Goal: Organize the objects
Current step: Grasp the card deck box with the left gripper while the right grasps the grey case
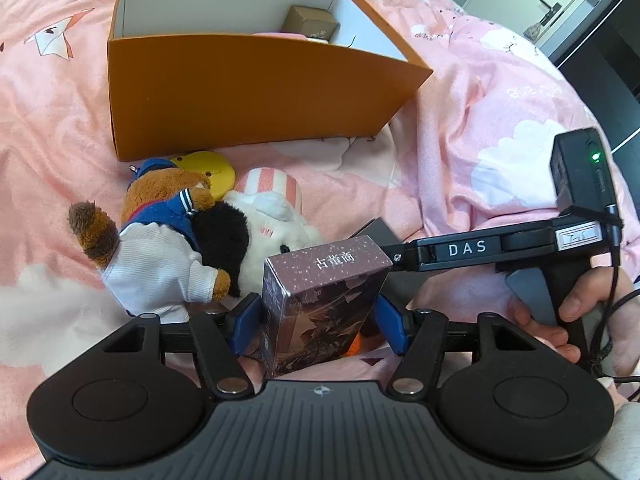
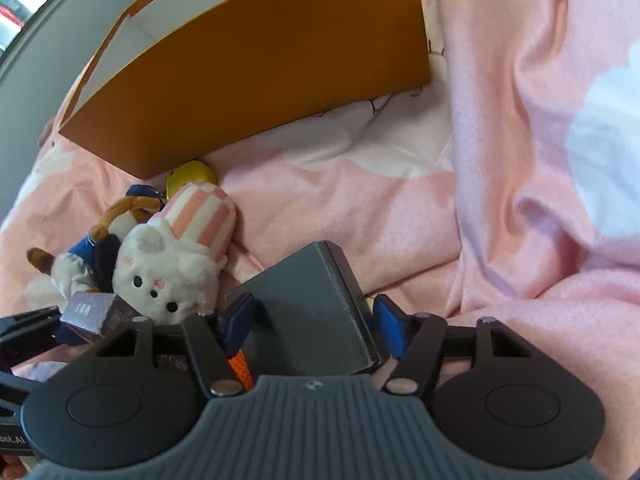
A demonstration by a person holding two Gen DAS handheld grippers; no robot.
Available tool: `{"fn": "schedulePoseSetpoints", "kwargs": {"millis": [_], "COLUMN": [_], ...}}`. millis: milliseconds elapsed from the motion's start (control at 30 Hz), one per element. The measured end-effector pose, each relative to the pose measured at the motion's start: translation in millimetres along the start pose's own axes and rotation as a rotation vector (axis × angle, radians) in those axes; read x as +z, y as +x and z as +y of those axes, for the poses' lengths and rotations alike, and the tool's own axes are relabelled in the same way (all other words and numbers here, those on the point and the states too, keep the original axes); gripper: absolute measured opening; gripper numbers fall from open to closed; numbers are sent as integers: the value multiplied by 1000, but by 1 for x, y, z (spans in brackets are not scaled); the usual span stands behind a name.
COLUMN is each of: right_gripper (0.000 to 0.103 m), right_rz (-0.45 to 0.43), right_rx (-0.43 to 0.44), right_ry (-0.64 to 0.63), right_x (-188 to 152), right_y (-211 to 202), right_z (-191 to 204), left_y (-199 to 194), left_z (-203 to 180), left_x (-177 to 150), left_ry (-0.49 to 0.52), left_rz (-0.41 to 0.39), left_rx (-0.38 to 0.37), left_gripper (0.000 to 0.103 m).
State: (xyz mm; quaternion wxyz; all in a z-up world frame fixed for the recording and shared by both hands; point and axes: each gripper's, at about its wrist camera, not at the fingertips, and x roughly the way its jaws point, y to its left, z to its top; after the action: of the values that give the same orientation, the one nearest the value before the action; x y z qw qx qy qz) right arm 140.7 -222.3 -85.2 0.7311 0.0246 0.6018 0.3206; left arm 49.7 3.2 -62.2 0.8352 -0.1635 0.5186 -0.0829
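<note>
Two close wrist views angled down, both sharing orange box [image 1: 256, 92] and plush toys [image 2: 168, 276]

The tall orange cardboard box [image 1: 256, 92] is hiding most of its contents behind its near wall; only the top of a small brown carton [image 1: 310, 24] is showing. The round yellow plush [image 1: 208, 172] is lying half covered by the brown fox toy [image 1: 168, 216]. An orange woven item [image 2: 240, 368] is peeking between the fingers, unidentifiable.
</note>
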Motion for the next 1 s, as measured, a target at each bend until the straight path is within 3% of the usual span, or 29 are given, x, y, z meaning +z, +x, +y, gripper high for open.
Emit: {"fn": "schedulePoseSetpoints", "kwargs": {"millis": [233, 300, 433, 533, 600, 767, 800, 900, 1000], "right_gripper": [41, 30, 23, 30, 41, 47, 58, 73, 71], "right_rz": [-4, -23, -46, -37, -21, 17, 23, 53, 67], "right_rx": [49, 51, 76, 90, 94, 88, 94, 104, 128], "right_ry": [51, 39, 11, 4, 10, 28, 33, 25, 36], "right_x": [0, 0, -1, 1, 2, 4, 4, 5, 6], "right_y": [-6, -12, -25, -23, -18, 0, 3, 16, 22], "right_z": [-7, -4, 0, 0, -2, -10, -12, -15, -18], "left_y": [-2, -3, 0, 2, 2, 3, 3, 2, 1], "left_z": [2, 4, 12, 14, 15, 20, 21, 20, 20], "left_x": [1, 1, 2, 2, 2, 1, 1, 0, 0], "left_ry": [-16, -25, -59, -69, -74, -101, -102, -99, -100], "left_rz": [-8, -12, 5, 18, 18, 22, 22, 21, 19], "left_rx": [-9, -14, -18, -11, -13, -21, -22, -23, -25], "left_gripper": [72, 71, 71, 71, 72, 71, 71, 72, 71]}}
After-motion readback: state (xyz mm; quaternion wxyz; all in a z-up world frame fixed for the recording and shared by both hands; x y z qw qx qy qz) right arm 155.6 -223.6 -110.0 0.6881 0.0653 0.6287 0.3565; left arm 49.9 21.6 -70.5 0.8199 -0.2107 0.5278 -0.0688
